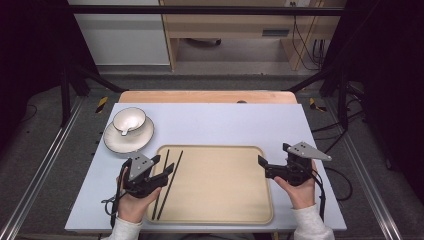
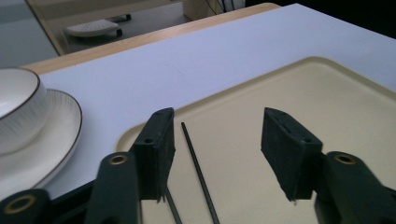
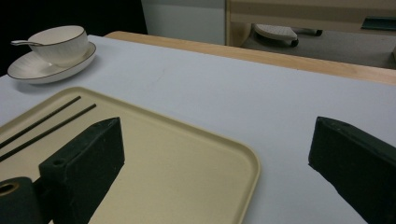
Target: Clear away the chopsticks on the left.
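Note:
Two black chopsticks [image 1: 176, 165] lie side by side along the left part of a beige tray [image 1: 225, 190]. My left gripper [image 1: 164, 166] hovers over them, open, with nothing between its pads. In the left gripper view the left gripper [image 2: 218, 116] stands with its jaws wide apart above the tray [image 2: 327, 93], and one chopstick [image 2: 198, 172] lies on the tray below the gap. My right gripper [image 1: 273, 155] stands open over the tray's right edge. The right gripper view has the right gripper [image 3: 217, 126] empty, with the chopsticks [image 3: 46, 123] far left on the tray [image 3: 187, 163].
A white bowl [image 1: 129, 119] with a spoon [image 1: 124, 131] in it stands on a white plate [image 1: 120, 145] at the table's back left, beyond the tray's corner. The pale blue tabletop [image 1: 225, 122] runs behind the tray. A wooden edge [image 1: 207, 96] borders its far side.

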`<control>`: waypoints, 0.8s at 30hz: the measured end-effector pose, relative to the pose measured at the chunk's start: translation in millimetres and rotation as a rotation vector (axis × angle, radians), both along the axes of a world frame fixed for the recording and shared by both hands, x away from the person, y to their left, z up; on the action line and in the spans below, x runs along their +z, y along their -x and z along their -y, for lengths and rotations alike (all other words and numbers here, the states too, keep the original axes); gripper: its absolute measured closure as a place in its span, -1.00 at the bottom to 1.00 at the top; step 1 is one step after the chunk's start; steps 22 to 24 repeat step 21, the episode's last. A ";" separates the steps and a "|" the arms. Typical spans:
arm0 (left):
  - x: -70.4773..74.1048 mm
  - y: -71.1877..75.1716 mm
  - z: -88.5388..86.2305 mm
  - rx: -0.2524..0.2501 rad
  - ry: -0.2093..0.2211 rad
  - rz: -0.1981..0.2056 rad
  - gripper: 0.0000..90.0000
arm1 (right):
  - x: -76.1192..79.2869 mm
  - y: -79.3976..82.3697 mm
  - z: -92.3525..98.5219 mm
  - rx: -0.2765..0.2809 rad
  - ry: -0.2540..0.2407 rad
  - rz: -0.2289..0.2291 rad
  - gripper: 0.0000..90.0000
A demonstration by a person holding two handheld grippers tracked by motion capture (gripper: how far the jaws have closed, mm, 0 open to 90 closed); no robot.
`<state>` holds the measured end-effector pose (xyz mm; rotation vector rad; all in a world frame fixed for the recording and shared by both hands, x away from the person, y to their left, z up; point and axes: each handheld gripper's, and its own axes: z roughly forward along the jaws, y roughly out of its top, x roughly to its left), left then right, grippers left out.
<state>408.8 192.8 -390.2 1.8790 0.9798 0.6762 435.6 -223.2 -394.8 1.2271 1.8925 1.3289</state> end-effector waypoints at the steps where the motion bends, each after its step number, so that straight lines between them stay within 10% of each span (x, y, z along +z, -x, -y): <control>1: 0.5 0.3 -2.7 -0.003 -0.019 0.008 -0.14 | -0.3 -0.1 0.5 0.000 0.002 -0.002 -0.92; 13: -17.2 7.6 -55.4 -0.007 0.088 -0.008 -0.56 | -1.6 -0.7 3.7 0.002 0.006 0.000 -0.93; 24: -25.7 4.4 -63.4 -0.003 0.068 -0.031 -0.62 | -3.6 -1.7 3.3 0.007 0.010 -0.004 -0.93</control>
